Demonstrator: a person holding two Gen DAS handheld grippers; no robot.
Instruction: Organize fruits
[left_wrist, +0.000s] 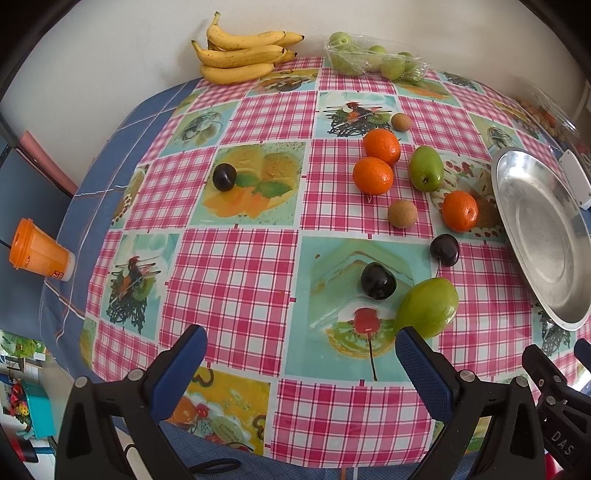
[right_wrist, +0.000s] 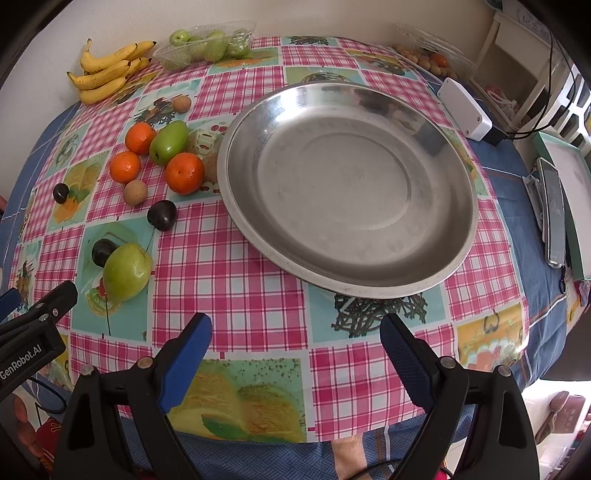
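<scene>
An empty round metal plate (right_wrist: 436, 110) sits mid-table; it also shows at the right of the left wrist view (left_wrist: 517, 184). Left of it lie loose fruits: three oranges (left_wrist: 373, 175), two green fruits (left_wrist: 428, 306), two small brown fruits (left_wrist: 402, 213) and three dark plums (left_wrist: 378, 281). My left gripper (left_wrist: 301, 343) is open and empty above the table's near edge, its right finger close to the nearest green fruit. My right gripper (right_wrist: 295, 334) is open and empty, just short of the plate's near rim.
A bunch of bananas (left_wrist: 240, 51) and a clear tray of green fruits (left_wrist: 373, 59) sit at the table's far edge. A clear box of small fruits (right_wrist: 428, 51), a white device (right_wrist: 465, 110) and a phone (right_wrist: 554, 206) lie right. An orange cup (left_wrist: 37, 251) sits left.
</scene>
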